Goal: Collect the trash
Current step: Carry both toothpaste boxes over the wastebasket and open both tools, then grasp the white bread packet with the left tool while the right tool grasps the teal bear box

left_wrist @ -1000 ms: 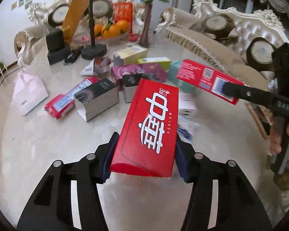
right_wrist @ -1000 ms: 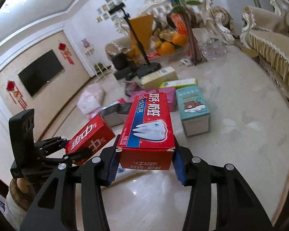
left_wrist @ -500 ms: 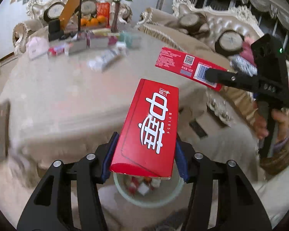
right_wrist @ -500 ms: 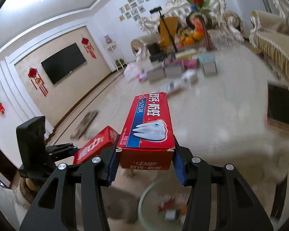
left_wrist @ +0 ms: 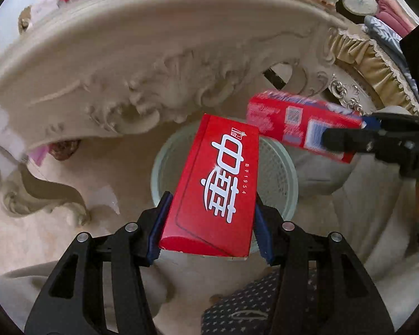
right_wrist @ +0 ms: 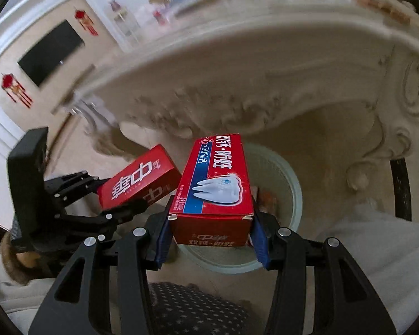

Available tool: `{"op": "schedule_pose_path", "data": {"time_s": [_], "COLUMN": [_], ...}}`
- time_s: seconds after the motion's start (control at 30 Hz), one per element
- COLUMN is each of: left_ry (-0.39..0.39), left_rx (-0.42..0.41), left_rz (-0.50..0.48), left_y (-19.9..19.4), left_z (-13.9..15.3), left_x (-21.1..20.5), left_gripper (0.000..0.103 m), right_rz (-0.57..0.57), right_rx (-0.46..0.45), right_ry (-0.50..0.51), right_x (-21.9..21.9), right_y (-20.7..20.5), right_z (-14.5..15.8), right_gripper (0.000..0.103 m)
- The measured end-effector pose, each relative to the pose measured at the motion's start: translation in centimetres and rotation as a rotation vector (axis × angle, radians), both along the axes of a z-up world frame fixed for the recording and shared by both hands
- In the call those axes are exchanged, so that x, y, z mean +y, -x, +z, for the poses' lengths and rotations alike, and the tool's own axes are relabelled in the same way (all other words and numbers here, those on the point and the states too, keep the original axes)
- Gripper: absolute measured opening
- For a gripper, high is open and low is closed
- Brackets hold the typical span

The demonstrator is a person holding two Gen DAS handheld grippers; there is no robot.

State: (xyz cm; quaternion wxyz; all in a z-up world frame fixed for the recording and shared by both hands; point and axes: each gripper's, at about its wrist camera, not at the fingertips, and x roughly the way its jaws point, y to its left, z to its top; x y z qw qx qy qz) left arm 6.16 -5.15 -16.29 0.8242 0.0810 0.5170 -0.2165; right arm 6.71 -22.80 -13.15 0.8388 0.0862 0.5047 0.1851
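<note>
Left hand-held gripper [left_wrist: 209,220]: jaws partly closed, blue pads pressed on the two long side faces of the red carton [left_wrist: 218,184], near its lower end. The carton sticks out forward and up from the pads, its far end over the mouth of the pale green wastebasket [left_wrist: 285,173], which stands on the floor just below the carved edge of the surface [left_wrist: 142,64].

Handling, judged: a thin card box, probably light and maybe empty. The walls look stiff enough for a side pinch but would dent under hard pressure. The glossy print could slide on the pads if the grip slackens. The present hold low on the narrow sides looks sound, and there is no visible crushing.

Right hand-held gripper [right_wrist: 211,233]: jaws narrower, pads clamped on the side faces of the toothpaste box [right_wrist: 218,184] at its near end. An end flap corner is slightly frayed. This box also hangs above the wastebasket [right_wrist: 293,192]; some scraps show inside the bin.

Same judgement: light, rigid card, not fragile. Both boxes sit side by side, apart, above the bin. Opening the jaws should drop them cleanly if each is centred over the rim.
</note>
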Motion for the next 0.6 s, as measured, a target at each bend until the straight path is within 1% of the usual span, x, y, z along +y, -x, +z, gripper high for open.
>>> {"op": "schedule_pose_path", "data": {"time_s": [0.1,0.17,0.2,0.23,0.27,0.3,0.37,0.43,0.5,0.53,0.6], "left_ry": [-0.004,-0.007,-0.019,-0.033,-0.056,-0.072,-0.097,-0.081,-0.048,-0.025,0.032], "left_rx": [0.017,0.038,0.048,0.050,0.051,0.048,0.037,0.032,0.018,0.009,-0.010], "left_rz": [0.003,0.007,0.015,0.027,0.044,0.057,0.092,0.114,0.122,0.119,0.091], "left_y": [-0.6,-0.7,-0.9,-1.3,-1.6,-1.7,-1.9,-2.0,-1.9,-1.8,-1.1], "left_z": [-1.2,-1.9,-2.3,-2.6,-2.9,-3.2,-3.5,-3.3,-2.4,-1.8,0.5], "left_x": [-0.6,-0.9,-0.9,-0.8,-0.7,-0.5,0.0,0.8,1.2,1.5,1.8], "left_gripper": [0.054,0.057,0.058,0.067,0.075,0.076,0.076,0.079,0.079,0.079,0.079], "right_rz": [0.006,0.011,0.009,0.001,-0.007,-0.018,-0.036,-0.052,-0.069,-0.070,-0.073], "right_rx": [0.014,0.023,0.043,0.057,0.055,0.045,0.044,0.040,0.023,0.017,-0.011], "right_ry": [0.045,0.069,0.081,0.091,0.097,0.107,0.095,0.092,0.096,0.096,0.079], "right_x": [0.8,0.9,1.0,0.9,0.6,0.5,0.1,-0.4,-0.8,-0.8,-1.1], "right_y": [-0.2,-0.3,-0.4,-0.4,-0.2,-0.2,-0.1,-0.1,0.2,0.2,0.5], "right_z": [-1.8,-2.9,-3.5,-4.1,-4.3,-4.3,-4.3,-3.9,-3.1,-2.7,-1.3], "right_gripper": [0.046,0.047,0.054,0.065,0.068,0.069,0.070,0.070,0.070,0.070,0.070]}}
